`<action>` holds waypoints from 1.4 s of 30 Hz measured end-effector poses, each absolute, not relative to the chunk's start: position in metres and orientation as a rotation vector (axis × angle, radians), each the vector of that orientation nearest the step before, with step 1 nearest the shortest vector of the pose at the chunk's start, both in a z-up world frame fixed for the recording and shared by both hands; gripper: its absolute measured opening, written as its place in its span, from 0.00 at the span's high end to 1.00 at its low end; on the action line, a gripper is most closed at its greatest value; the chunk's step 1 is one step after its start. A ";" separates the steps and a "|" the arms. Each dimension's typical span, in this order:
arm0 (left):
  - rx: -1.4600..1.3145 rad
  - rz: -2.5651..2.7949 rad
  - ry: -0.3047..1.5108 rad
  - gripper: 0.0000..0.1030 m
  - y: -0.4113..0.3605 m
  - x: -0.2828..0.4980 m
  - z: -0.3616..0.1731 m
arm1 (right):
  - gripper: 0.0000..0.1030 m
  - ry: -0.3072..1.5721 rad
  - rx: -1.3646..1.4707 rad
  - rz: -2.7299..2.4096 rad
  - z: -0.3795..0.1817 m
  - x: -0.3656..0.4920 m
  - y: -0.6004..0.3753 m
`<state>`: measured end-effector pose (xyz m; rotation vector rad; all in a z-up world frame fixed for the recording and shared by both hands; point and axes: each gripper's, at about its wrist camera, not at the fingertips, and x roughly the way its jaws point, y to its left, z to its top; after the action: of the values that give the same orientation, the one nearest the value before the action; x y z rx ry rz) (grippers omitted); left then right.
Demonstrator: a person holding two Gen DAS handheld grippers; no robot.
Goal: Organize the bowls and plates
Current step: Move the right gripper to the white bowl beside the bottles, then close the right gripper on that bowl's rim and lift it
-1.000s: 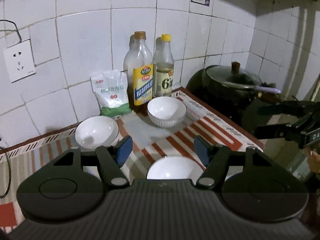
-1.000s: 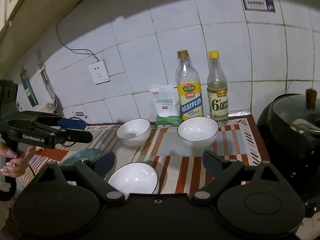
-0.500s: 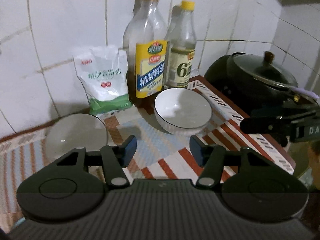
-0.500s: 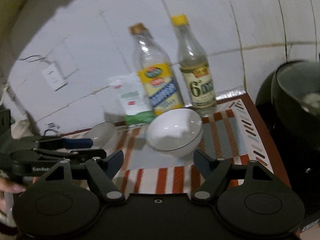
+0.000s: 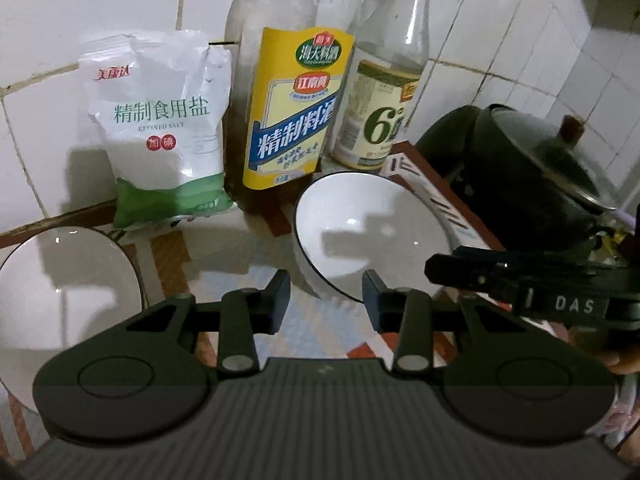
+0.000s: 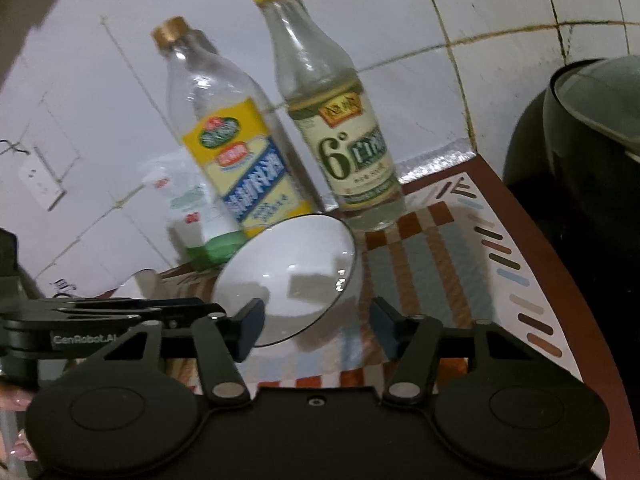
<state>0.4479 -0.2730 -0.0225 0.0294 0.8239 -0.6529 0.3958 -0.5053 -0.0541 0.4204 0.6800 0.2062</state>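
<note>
while both grippers hang over the striped mat, i have the white bowl (image 5: 370,240) sitting just ahead of their fingertips.

the bowl rests on the striped mat (image 6: 436,248) in front of the yellow-label bottle (image 5: 290,100) and the 6° bottle (image 5: 386,92), close to their bases. my right gripper (image 6: 318,326) is spread wide, with the bowl's near rim lying between its fingers, though i cannot tell if either pad touches it. my left gripper (image 5: 326,298) is spread too and holds nothing, the same bowl just past its tips. a second white bowl (image 5: 60,300) sits to the left on the mat, well apart from the first, below a salt bag (image 5: 160,128) leaning at the tiled wall (image 5: 100,0). a dark lidded pot (image 5: 540,176) stands off the mat's right edge.
</note>
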 end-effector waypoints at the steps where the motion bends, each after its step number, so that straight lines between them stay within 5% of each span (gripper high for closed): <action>1: 0.031 -0.651 0.823 0.63 -0.274 0.450 -0.024 | 0.46 0.684 0.435 0.207 -0.057 0.399 -0.507; 6: -0.028 -0.650 0.859 0.63 -0.274 0.463 -0.033 | 0.47 0.718 0.474 0.216 -0.070 0.414 -0.509; 9: -0.030 -0.657 0.859 0.78 -0.276 0.466 -0.036 | 0.47 0.753 0.540 0.248 -0.081 0.422 -0.511; 11: -0.025 -0.656 0.858 0.78 -0.277 0.466 -0.036 | 0.47 0.762 0.582 0.258 -0.086 0.425 -0.511; 20: 0.057 -0.646 0.853 0.81 -0.285 0.459 -0.033 | 0.73 0.755 0.574 0.153 -0.084 0.417 -0.496; 42: 0.143 -0.662 0.761 0.81 -0.228 0.349 0.033 | 0.76 0.779 0.583 0.182 -0.015 0.318 -0.452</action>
<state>0.3493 -0.2283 0.0335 0.1432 0.7610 -0.6619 0.3175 -0.4519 -0.0155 0.5831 0.7791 0.1815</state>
